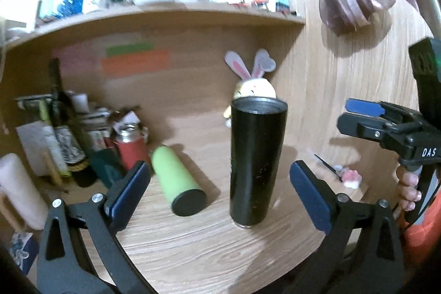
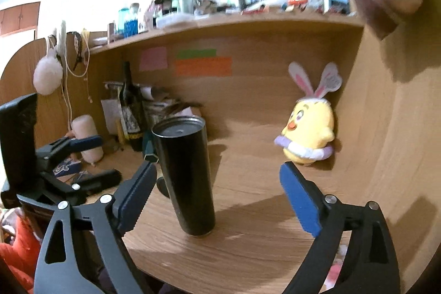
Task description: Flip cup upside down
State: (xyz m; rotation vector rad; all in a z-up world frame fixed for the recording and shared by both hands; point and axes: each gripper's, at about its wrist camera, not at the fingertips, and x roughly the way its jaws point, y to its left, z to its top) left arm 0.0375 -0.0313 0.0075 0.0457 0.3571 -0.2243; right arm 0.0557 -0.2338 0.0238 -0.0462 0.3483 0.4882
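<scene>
A tall black cup [image 1: 255,161] stands on the wooden desk [image 1: 209,252] with its wider end up. In the left wrist view that upper end looks open with a metal rim. It also shows in the right wrist view [image 2: 187,178]. My left gripper [image 1: 220,189] is open and empty, its blue pads either side of the cup and nearer the camera. My right gripper [image 2: 217,194] is open and empty, with the cup just right of its left pad. The right gripper also shows at the right edge of the left wrist view [image 1: 386,123].
A light green bottle [image 1: 179,181] lies on its side left of the cup. A red can [image 1: 131,148], a dark wine bottle [image 2: 132,112] and clutter crowd the back left. A yellow chick plush [image 2: 308,134] sits at the back right corner. A shelf [image 1: 165,15] overhangs the desk.
</scene>
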